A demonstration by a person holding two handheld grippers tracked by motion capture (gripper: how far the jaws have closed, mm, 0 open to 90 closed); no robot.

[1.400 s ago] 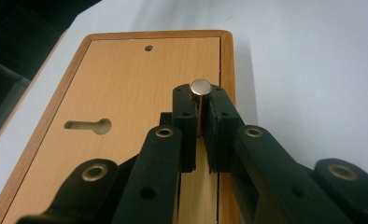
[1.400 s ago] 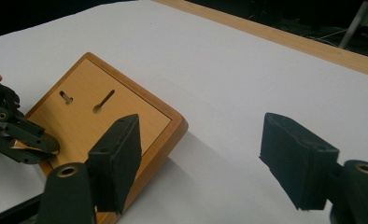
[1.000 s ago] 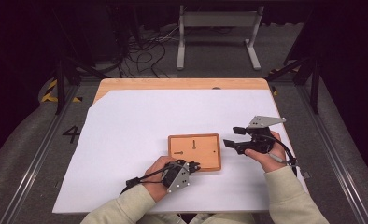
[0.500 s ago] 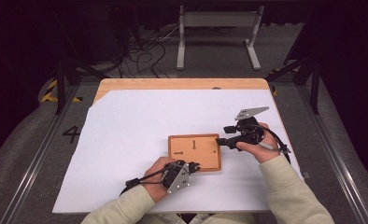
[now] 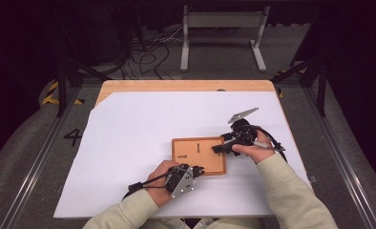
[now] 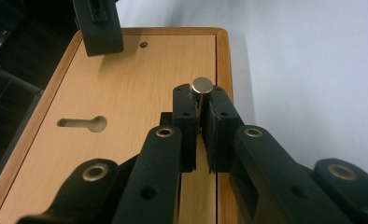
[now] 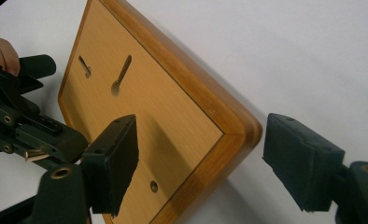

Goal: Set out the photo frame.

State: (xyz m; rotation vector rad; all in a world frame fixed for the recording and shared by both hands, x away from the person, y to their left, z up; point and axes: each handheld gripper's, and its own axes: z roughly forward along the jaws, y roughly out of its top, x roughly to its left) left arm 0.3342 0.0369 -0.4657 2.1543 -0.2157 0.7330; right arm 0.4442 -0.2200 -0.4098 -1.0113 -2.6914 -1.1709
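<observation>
A flat wooden board [image 5: 195, 162] with keyhole slots [image 6: 81, 123] lies on the white sheet. My left gripper [image 5: 199, 169] rests at the board's near edge, shut on a small brass pin [image 6: 202, 86] that stands upright between its pads. In the right gripper view the same pin [image 7: 35, 155] shows in the left gripper [image 7: 32, 135]. My right gripper [image 5: 216, 148] is at the board's right edge. Its jaws have just been opening and stand wide, one pad [image 7: 116, 163] over the board [image 7: 163, 107], the other [image 7: 299, 163] beyond its corner, neither pressing on it.
The white sheet [image 5: 143, 129] covers most of the wooden tabletop [image 5: 176, 86]. Behind the table stand a metal frame [image 5: 222, 28] and loose cables [image 5: 148, 52] on the floor. Rails run along both sides.
My right gripper has moved left and slightly down from beside the board to its right edge, and its jaws have widened. The left gripper has kept still on the pin.
</observation>
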